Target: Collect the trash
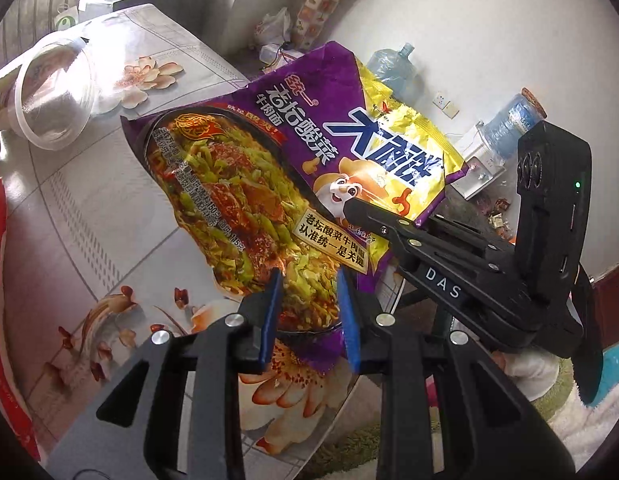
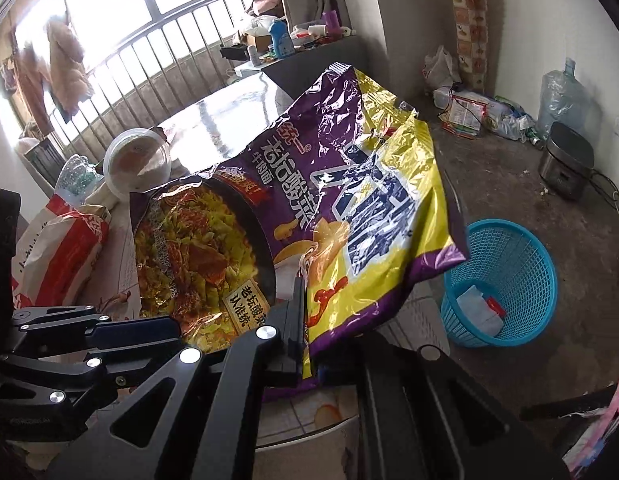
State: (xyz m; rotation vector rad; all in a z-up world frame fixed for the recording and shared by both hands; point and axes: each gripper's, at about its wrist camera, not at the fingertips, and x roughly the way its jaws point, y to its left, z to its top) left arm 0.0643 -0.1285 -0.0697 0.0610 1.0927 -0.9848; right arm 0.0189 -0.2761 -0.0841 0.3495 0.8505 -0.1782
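A purple noodle packet (image 1: 237, 184) (image 2: 197, 248) and a yellow snack bag (image 1: 393, 132) (image 2: 389, 208) hang overlapped above the table's near corner. The blue pads of my left gripper (image 1: 308, 276) pinch the bunched lower end of the purple packet; in the right wrist view the left gripper (image 2: 177, 330) comes in from the lower left. My right gripper (image 2: 305, 308) (image 1: 349, 206) is shut on the yellow bag's lower left edge, and its far finger is hidden under the foil. A blue mesh basket (image 2: 525, 248) stands on the floor to the right, holding white and red scraps.
The table (image 1: 89, 220) has a floral cover. On it lie a tipped clear plastic cup (image 1: 53, 92) (image 2: 137, 164) and a red-and-white bag (image 2: 57, 256). A rice cooker (image 2: 565, 164), a water jug (image 2: 561, 100) and loose bags sit on the floor by the wall.
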